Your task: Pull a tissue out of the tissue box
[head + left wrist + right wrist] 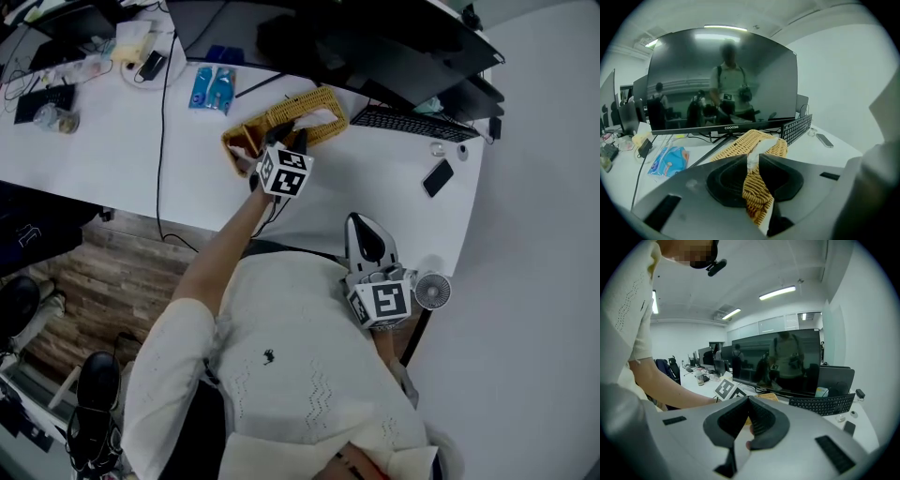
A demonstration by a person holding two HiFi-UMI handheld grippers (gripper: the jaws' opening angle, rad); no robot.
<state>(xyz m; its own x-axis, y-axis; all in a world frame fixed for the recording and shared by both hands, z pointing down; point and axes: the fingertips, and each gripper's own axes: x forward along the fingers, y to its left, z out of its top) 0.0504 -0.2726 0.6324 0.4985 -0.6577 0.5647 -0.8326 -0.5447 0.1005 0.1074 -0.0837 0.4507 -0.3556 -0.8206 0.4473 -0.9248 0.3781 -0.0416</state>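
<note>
Wicker tissue box (736, 146) sits unbraced on the desk (813, 147) — the left gripper (753, 159), pinched shut on the tissue (760, 147) tip, might lift it or tear the sheet. Right gripper (747, 397) hangs back, jaws together on nothing.

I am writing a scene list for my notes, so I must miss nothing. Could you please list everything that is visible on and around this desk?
tissue box: one, yellow woven, middle of the table
tissue: one, white, sticking out of the box top
monitor: one, black, behind the box
keyboard: one, black, right of the box
phone: one, dark, beyond the keyboard
blue packs: two, left of the box
fan: one, white, by the right gripper
table: one, white
left gripper: grey, fingers closed on the tissue
right gripper: grey, closed, empty, near the person's body
</note>
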